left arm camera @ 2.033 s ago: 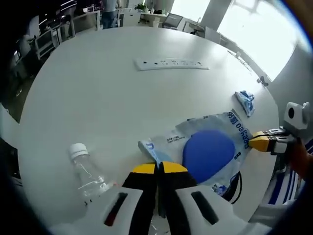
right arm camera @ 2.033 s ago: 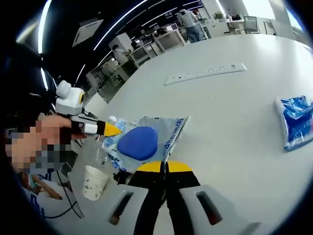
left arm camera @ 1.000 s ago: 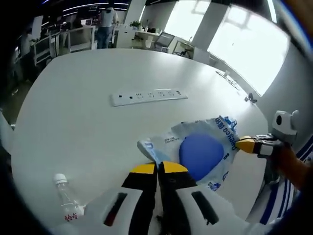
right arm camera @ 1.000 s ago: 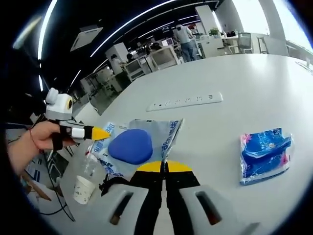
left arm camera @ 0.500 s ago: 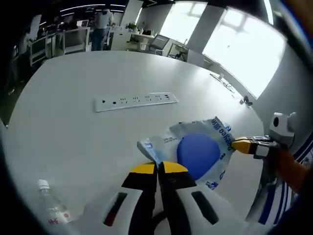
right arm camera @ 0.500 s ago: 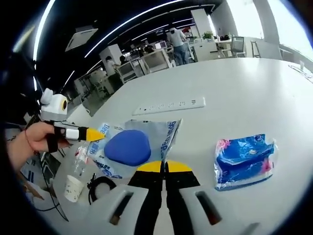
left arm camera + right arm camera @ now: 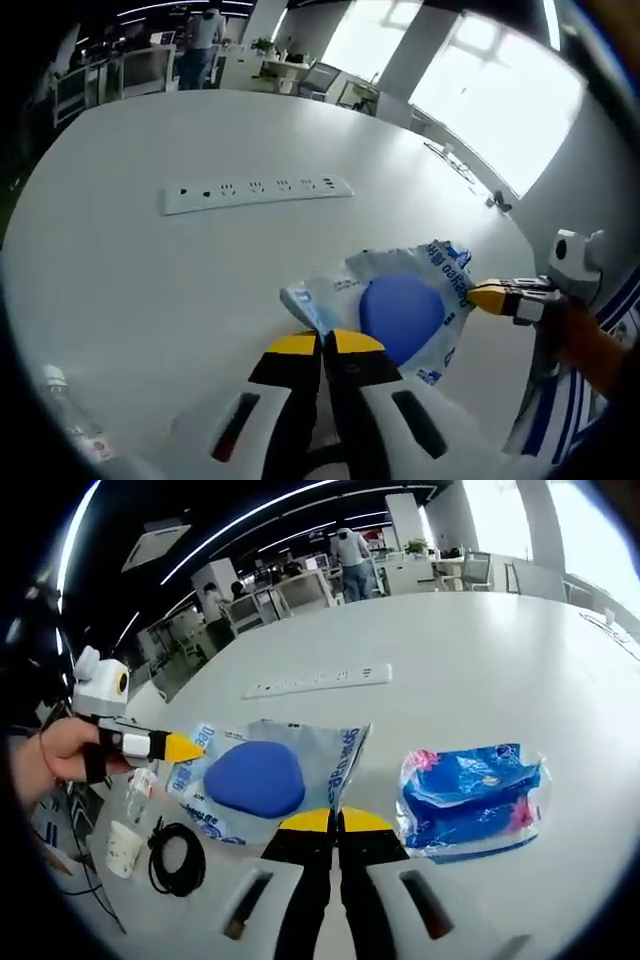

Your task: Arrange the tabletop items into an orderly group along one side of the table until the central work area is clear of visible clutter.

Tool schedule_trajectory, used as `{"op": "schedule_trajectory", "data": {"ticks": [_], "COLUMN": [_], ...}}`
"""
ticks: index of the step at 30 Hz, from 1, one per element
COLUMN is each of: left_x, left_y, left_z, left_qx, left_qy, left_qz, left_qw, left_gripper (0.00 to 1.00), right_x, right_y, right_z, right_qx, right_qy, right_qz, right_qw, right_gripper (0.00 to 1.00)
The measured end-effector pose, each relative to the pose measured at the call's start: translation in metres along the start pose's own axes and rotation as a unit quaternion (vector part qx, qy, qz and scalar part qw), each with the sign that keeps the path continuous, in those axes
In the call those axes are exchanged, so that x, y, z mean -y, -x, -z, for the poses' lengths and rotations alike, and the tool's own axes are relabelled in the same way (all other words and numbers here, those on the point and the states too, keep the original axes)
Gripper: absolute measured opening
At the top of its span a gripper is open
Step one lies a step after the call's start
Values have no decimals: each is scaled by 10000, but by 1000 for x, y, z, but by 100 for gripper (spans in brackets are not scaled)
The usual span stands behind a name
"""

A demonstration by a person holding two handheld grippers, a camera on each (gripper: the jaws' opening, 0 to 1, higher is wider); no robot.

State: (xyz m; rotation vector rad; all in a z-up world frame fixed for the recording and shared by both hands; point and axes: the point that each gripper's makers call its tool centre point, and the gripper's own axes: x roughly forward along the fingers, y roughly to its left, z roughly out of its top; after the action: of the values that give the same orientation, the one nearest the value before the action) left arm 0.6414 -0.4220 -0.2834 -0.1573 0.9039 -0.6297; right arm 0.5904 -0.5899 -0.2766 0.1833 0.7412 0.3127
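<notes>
Both tools hold the same clear plastic bag (image 7: pixel 400 300), printed in blue and carrying a round blue pad (image 7: pixel 400 318) inside, and it hangs stretched between them just above the white bench (image 7: pixel 150 270). In the left gripper view the left tool (image 7: pixel 322 343) has its yellow-tipped jaws pressed together on the near corner of the bag, while the right tool (image 7: pixel 480 297) comes in from the right edge, held by a hand (image 7: pixel 590 345), with its yellow tip at the bag's far corner. In the right gripper view the right tool (image 7: pixel 338 821) is clamped shut on the bag's edge (image 7: pixel 335 765), the blue pad (image 7: pixel 253 778) lies left of its jaws, and the left tool (image 7: pixel 180 747) pinches the opposite corner. Just beside the bag on the right lies a blue packet (image 7: pixel 468 798) in clear wrap, flat on the bench. A white power strip (image 7: pixel 255 192) lies farther out towards the middle of the bench, well apart from the bag. Near the bench edge on the left of the right gripper view are a coiled black cable (image 7: pixel 176 858), a paper cup (image 7: pixel 122 849) and a clear plastic bottle (image 7: pixel 135 792), close together. The bottle (image 7: pixel 70 425) also shows at the lower left of the left gripper view.
</notes>
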Motion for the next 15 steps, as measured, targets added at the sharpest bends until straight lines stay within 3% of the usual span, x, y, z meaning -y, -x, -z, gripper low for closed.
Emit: {"op": "schedule_trajectory", "data": {"ticks": [15], "left_x": [-5], "left_y": [-19], "left_z": [13], "left_qx": [-174], "left_qy": [130], "left_qz": [56], "left_qw": [9997], "left_gripper": [0], "right_x": [16], "right_y": [-17], "right_z": [12], "right_qx": [-148], "right_qy": [-110], "right_qz": [104], "right_qw": [9998], "right_gripper": [0]}}
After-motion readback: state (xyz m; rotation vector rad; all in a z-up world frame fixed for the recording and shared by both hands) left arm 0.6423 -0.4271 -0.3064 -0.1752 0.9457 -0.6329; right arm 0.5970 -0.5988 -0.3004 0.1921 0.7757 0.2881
